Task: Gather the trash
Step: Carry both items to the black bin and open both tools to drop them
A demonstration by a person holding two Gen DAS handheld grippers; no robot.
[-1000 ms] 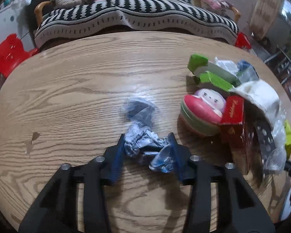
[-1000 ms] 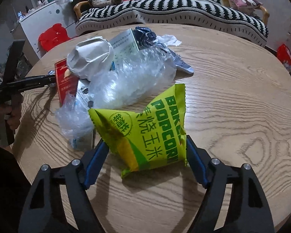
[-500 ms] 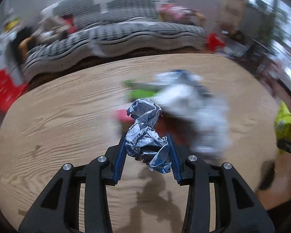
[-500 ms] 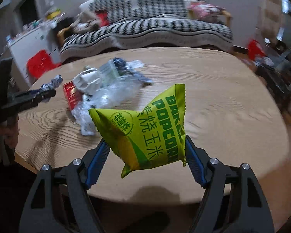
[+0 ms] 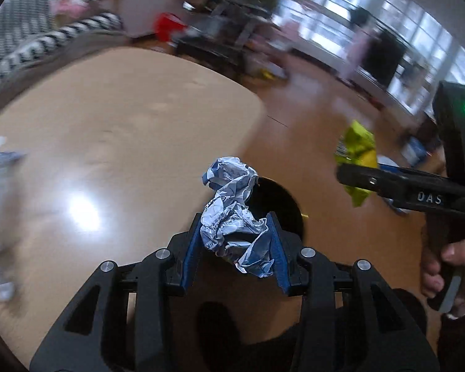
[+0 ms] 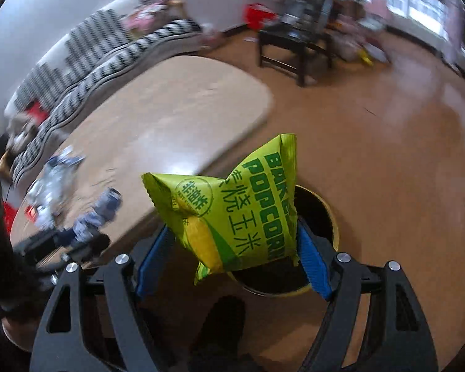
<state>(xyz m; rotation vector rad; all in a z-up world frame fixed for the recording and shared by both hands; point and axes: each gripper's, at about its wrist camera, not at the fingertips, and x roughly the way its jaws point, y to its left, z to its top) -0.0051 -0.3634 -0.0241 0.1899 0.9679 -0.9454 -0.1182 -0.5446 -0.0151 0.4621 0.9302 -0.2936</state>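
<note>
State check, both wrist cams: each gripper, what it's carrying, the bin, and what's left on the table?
left gripper: shut on crumpled wrapper
crumpled wrapper: held in the air, in front of the bin
right gripper: shut on popcorn bag
popcorn bag: held over the bin's mouth
bin: open, on the floor beside the table
table: loose trash at its far left

Each gripper is a black plastic frame with triangular cut-outs, silver screw heads and ribbed blue finger pads point(image 5: 191, 249). The right gripper point(image 6: 232, 241) carries white "DAS" lettering and a green light on its handle. The right hand point(image 5: 449, 266) shows bare skin, apparently above a dark sleeve.
</note>
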